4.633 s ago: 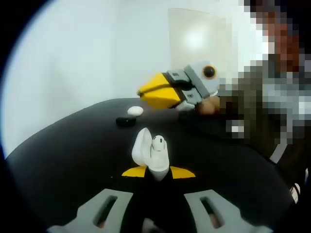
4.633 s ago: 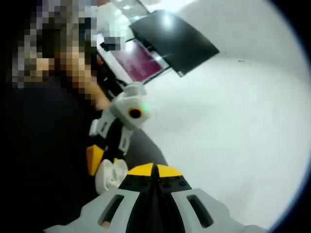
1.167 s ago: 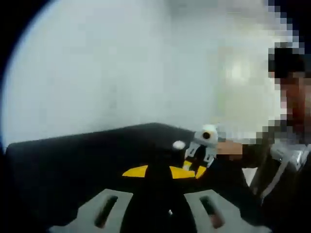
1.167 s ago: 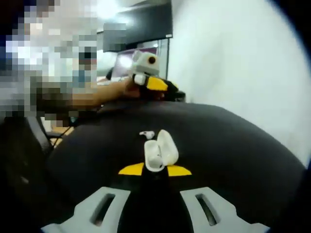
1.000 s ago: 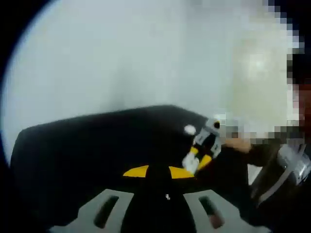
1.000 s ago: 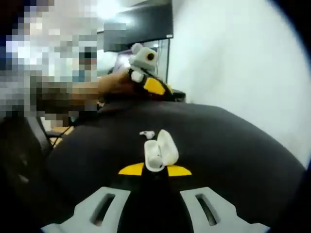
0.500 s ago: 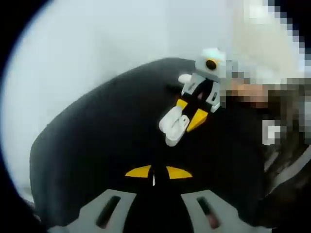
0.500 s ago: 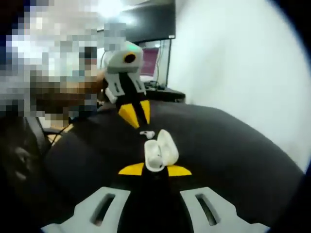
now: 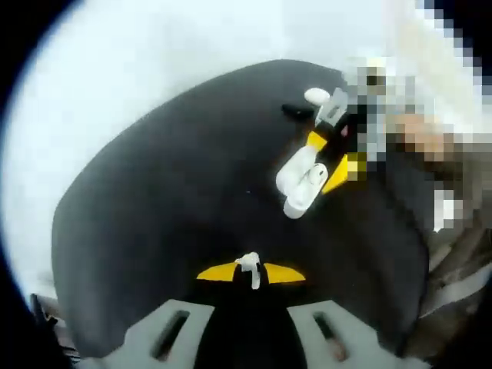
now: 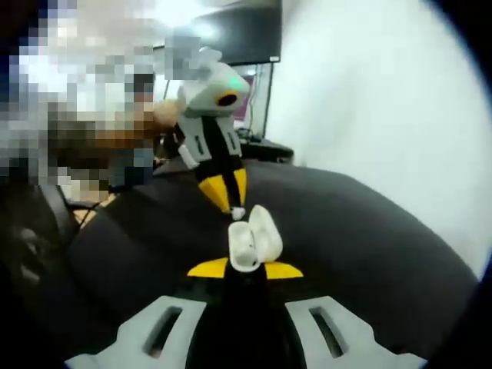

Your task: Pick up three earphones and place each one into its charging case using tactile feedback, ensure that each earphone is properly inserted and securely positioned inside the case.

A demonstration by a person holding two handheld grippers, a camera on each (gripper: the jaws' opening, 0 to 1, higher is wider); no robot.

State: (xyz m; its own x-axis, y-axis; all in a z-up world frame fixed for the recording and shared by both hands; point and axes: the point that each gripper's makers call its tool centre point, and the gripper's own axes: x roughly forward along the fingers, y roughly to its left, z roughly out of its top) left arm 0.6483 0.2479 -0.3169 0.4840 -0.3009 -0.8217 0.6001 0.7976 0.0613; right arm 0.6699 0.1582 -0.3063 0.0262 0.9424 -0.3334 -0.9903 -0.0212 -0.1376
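A white earphone (image 9: 250, 267) lies on the black table (image 9: 169, 200) between the yellow tips of my left gripper (image 9: 250, 274). Its jaws stand a narrow gap apart on either side of the earphone. My right gripper (image 10: 244, 269) is shut on an open white charging case (image 10: 250, 240), lid up. In the right gripper view the left gripper (image 10: 231, 201) comes down from above, its tips at the earphone (image 10: 237, 213) just beyond the case. The left gripper view shows the right gripper (image 9: 332, 157) holding that case (image 9: 300, 179).
At the table's far edge sit a closed white case (image 9: 317, 96) and a small black case (image 9: 296, 112). A person's hand (image 10: 165, 114) holds the left gripper. A dark monitor (image 10: 238, 34) stands behind the table, beside a white wall.
My left gripper has come down from above the table to the earphone, which now sits between its tips. The right gripper and its case have stayed still.
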